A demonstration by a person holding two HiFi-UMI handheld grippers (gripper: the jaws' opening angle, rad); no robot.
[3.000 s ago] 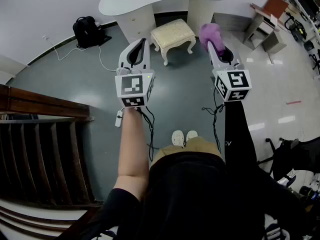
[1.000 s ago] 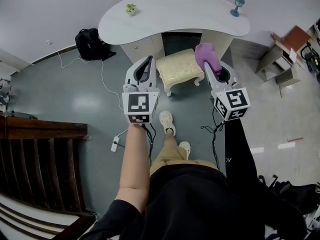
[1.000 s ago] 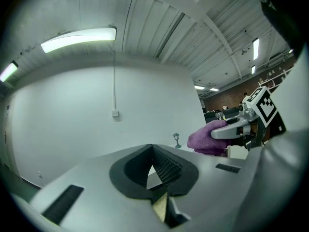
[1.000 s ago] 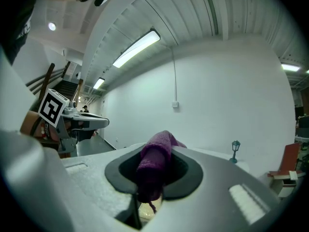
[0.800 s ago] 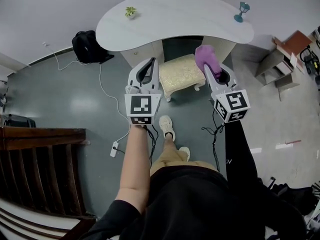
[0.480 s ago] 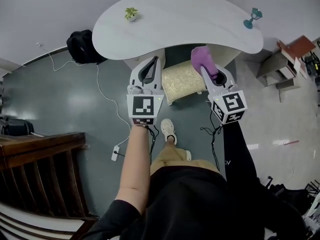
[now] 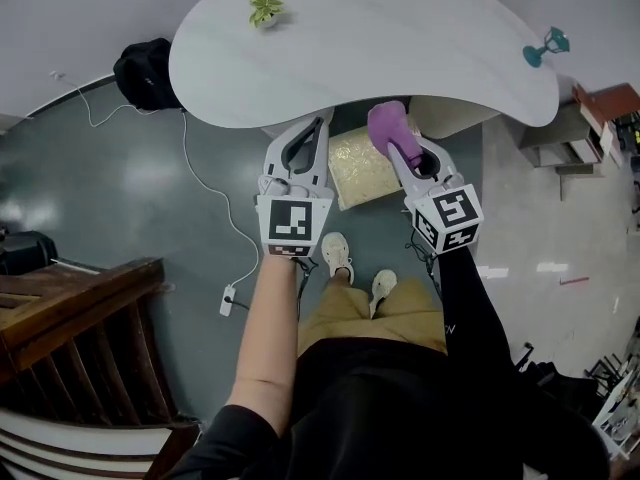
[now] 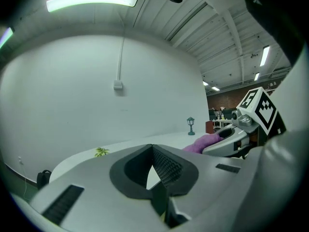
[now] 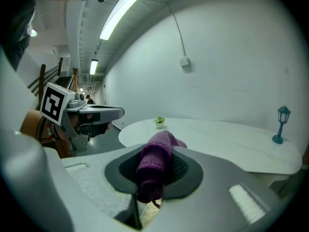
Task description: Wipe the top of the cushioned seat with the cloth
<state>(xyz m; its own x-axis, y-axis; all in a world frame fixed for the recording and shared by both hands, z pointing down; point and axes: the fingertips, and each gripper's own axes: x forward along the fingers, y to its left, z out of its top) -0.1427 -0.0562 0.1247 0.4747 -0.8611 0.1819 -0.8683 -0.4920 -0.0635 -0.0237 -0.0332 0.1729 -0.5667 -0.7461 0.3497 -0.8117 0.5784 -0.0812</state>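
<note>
The cushioned seat (image 7: pixel 358 173) is a cream stool, its far part tucked under the white desk. It lies between and just past both gripper tips in the head view. My right gripper (image 7: pixel 393 146) is shut on a purple cloth (image 7: pixel 385 125), which bunches out above its jaws over the seat's right edge. In the right gripper view the cloth (image 9: pixel 155 166) fills the jaws of that gripper (image 9: pixel 157 178). My left gripper (image 7: pixel 320 123) hovers at the seat's left edge. Its jaws meet with nothing between them in the left gripper view (image 8: pixel 153 152).
A curved white desk (image 7: pixel 400 38) spans the top, with a small potted plant (image 7: pixel 265 9) and a teal lamp figure (image 7: pixel 546 46) on it. A black backpack (image 7: pixel 143 72) and a white cable (image 7: pixel 215 213) lie on the floor at left. Dark wooden stair rails (image 7: pixel 80 318) stand at lower left.
The person has walked toward the desk, so the seat and desk now sit much closer, right at the gripper tips. Both grippers stay shut, and the cloth stays in the right one.
</note>
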